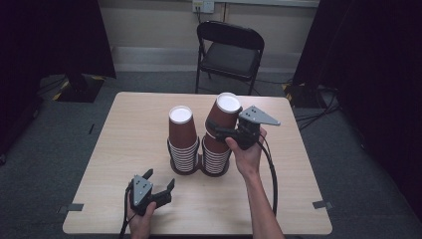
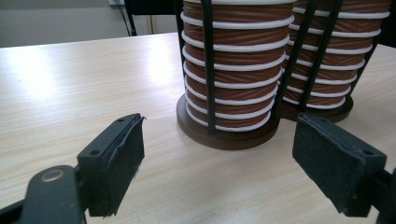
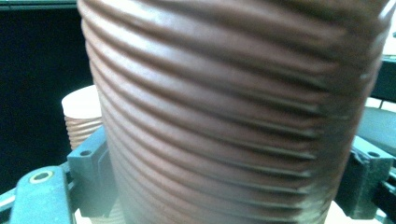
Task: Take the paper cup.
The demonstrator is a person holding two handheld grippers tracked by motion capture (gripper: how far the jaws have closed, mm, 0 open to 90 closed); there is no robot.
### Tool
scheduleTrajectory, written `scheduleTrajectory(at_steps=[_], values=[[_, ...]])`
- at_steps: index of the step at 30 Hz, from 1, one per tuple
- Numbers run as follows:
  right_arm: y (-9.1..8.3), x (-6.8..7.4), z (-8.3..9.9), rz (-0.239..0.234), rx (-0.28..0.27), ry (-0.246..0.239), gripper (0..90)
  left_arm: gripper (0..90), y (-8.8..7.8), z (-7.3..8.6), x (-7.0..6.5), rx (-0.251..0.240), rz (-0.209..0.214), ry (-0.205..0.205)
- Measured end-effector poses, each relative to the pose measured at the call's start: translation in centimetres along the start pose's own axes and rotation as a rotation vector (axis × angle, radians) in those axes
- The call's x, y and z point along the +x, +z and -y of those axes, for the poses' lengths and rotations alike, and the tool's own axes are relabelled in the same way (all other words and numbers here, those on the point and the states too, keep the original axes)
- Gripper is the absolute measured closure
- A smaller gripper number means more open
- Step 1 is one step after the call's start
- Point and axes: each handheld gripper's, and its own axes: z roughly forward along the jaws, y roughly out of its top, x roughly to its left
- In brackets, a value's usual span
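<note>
Right gripper view | right gripper [image 3: 224, 186] clamps ribbed brown paper cup [image 3: 233, 107]

High view: fixed above the person's edge of the table [image 1: 124, 144], facing forward and down, far enough to take in the whole top and a chair [image 1: 229, 50] beyond. Left gripper view: low over the tabletop, looking along its jaws at the cup racks [image 2: 229, 133] close ahead. Right gripper view: very near a ribbed cup [image 3: 224, 116]. All three share the cup stacks [image 1: 199, 144].
</note>
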Motion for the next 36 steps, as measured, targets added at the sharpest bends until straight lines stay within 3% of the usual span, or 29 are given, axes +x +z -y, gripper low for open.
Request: scheduleTrajectory(at_steps=[8,18,28,36], values=[[-0.8,0.0,-1.2,-0.007,-0.043,0.004,12.7,16.3,0.0,0.0,0.0,0.000,0.004,0.003],[-2.0,-0.3,-1.5,-0.021,-0.087,0.078,12.8,16.3,0.0,0.0,0.0,0.000,0.001,0.003],[-3.4,-0.9,-1.4,0.014,-0.112,0.108,13.0,16.3,0.0,0.0,0.0,-0.001,-0.009,-0.010],[-5.0,-1.9,-0.8,0.022,-0.101,0.146,13.0,16.3,0.1,0.0,-0.1,0.004,-0.012,0.001]])
